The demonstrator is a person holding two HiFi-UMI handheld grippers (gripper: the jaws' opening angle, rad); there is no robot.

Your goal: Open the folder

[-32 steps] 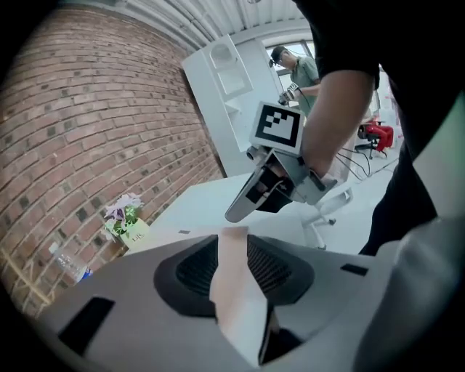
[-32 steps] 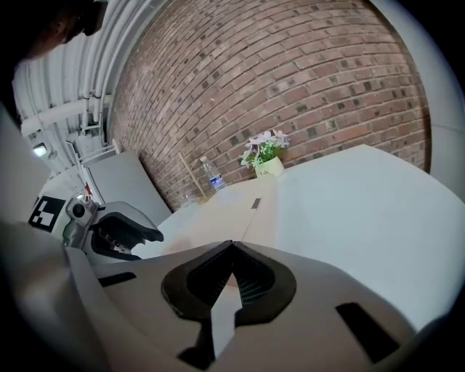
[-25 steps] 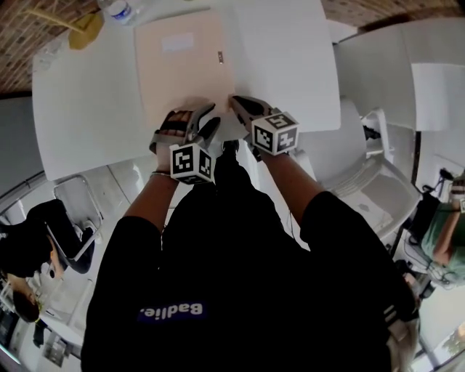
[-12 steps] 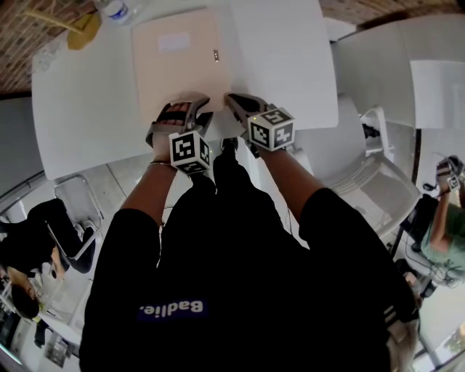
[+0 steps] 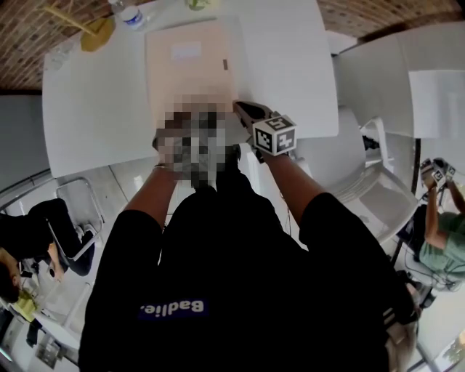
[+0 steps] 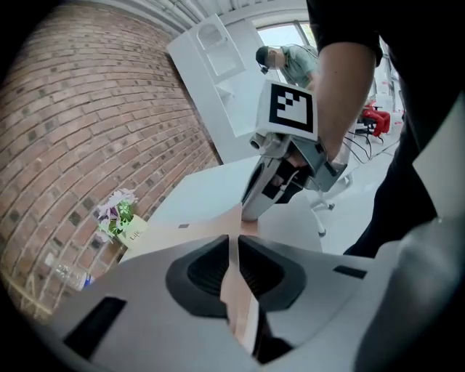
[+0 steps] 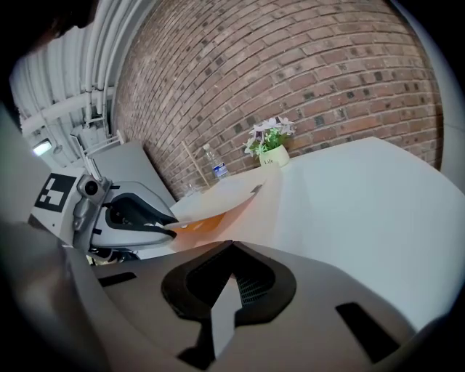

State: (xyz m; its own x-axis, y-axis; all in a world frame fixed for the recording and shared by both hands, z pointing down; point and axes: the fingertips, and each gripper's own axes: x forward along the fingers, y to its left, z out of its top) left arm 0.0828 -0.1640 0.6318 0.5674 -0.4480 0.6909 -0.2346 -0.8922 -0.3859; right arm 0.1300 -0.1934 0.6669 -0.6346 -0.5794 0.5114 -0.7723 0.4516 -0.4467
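Observation:
A peach folder [image 5: 190, 65] lies on the white table [image 5: 290, 65], with a small clasp near its right edge. A blurred patch hides my left gripper in the head view. In the left gripper view my left gripper [image 6: 234, 240] is closing, and the folder's thin cover [image 6: 240, 305] runs between its pads. The right gripper view shows the left gripper [image 7: 163, 227] holding that cover [image 7: 225, 200] slightly raised, with orange showing underneath. My right gripper [image 5: 241, 109] is shut with its tips at the folder's near right corner. Those tips [image 7: 231, 245] meet.
At the table's far side, against a brick wall, stand a water bottle [image 5: 133, 14] and a small flower pot [image 7: 270, 149]. White chairs [image 5: 363, 174] stand to the right of the table. A person [image 5: 443, 225] sits at the far right. The table's near edge runs just below the grippers.
The left jaws stood wide at the folder's near edge and have closed onto the cover. The right gripper has stayed at the near right corner.

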